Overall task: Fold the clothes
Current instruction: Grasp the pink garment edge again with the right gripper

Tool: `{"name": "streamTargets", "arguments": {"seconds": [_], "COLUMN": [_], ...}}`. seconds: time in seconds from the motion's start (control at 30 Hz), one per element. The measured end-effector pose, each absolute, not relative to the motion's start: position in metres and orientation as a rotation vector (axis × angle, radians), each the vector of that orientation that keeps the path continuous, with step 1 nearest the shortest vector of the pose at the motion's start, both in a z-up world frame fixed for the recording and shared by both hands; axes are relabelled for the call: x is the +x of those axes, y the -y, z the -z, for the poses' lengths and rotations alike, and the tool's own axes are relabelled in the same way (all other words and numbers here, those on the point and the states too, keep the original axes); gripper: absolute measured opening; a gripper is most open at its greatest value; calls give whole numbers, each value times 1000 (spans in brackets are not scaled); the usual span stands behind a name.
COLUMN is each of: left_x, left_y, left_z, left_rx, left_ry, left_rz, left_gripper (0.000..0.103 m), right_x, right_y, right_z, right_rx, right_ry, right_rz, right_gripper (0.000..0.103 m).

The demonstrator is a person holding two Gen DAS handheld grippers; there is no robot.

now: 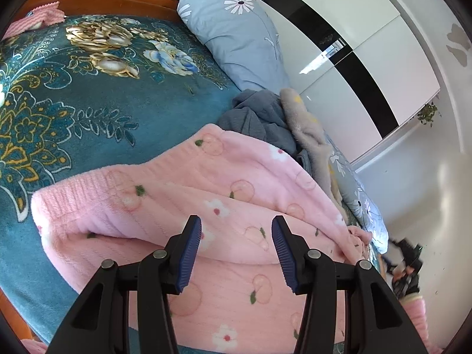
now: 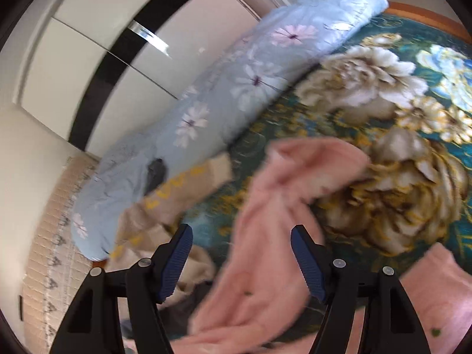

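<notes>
A pink fleece garment [image 1: 206, 194] with a peach and flower print lies partly folded on the bed, its ribbed hem toward the left. My left gripper [image 1: 236, 219] hovers just above it, open, with nothing pinched between its blue pads. In the right wrist view, which is blurred, a long rumpled part of the pink garment [image 2: 283, 194] runs across the blanket and passes between the fingers of my right gripper [image 2: 241, 228]. The right jaws stand wide apart, open, and the pads do not press on the cloth.
A teal floral blanket [image 1: 88, 103] covers the bed. A blue daisy-print quilt roll [image 1: 236, 35] lies along the far side, with a grey garment [image 1: 256, 118] and a beige fleece garment [image 1: 306, 126] beside it. A white and black wardrobe [image 1: 368, 44] stands behind. A pink striped cloth [image 1: 38, 17] lies by the wooden headboard.
</notes>
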State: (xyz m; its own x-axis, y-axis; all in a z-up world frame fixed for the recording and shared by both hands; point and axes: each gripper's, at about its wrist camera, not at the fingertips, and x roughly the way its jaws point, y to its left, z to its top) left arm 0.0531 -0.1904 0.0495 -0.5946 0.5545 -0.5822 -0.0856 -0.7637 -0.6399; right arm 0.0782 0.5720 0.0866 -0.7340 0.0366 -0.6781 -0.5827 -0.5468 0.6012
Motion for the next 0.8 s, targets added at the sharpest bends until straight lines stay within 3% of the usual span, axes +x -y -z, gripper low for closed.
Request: {"name": "streamTargets", "arguments": {"seconds": [0.07, 0.13, 0.2, 0.33, 0.37, 0.4, 0.53, 0.63, 0.8], "left_x": [51, 51, 52, 56, 56, 57, 60, 60, 56], "left_y": [185, 180, 176, 177, 178, 179, 184, 191, 198], "left_z": [-46, -45, -45, -48, -48, -49, -51, -53, -52], "left_rx": [-1170, -1184, -1189, -1179, -1179, -1178, -1170, -1156, -1150], "left_ry": [796, 783, 772, 778, 779, 781, 783, 784, 816], "left_rz": [-2369, -2360, -2357, -2366, -2368, -2370, -2384, -2404, -2420], "left_gripper": [51, 51, 51, 51, 51, 51, 51, 51, 51], "right_x": [81, 84, 80, 70, 66, 63, 90, 137, 154], "right_y": [-577, -583, -587, -588, -586, -585, -580, -571, -530], "right_z": [-57, -28, -3, 18, 17, 15, -30, -95, -177], "right_rx": [-955, -978, -974, -951, -963, -973, -758, -525, -370], "right_ry": [-1230, -1299, -1392, -1466, -1491, -1521, -1468, -1311, -1004], "right_rz": [-2225, -2142, -2071, -2027, -2050, -2070, -2197, -2292, -2453], "right_gripper": [71, 62, 46, 40, 18, 4, 4, 4, 4]}}
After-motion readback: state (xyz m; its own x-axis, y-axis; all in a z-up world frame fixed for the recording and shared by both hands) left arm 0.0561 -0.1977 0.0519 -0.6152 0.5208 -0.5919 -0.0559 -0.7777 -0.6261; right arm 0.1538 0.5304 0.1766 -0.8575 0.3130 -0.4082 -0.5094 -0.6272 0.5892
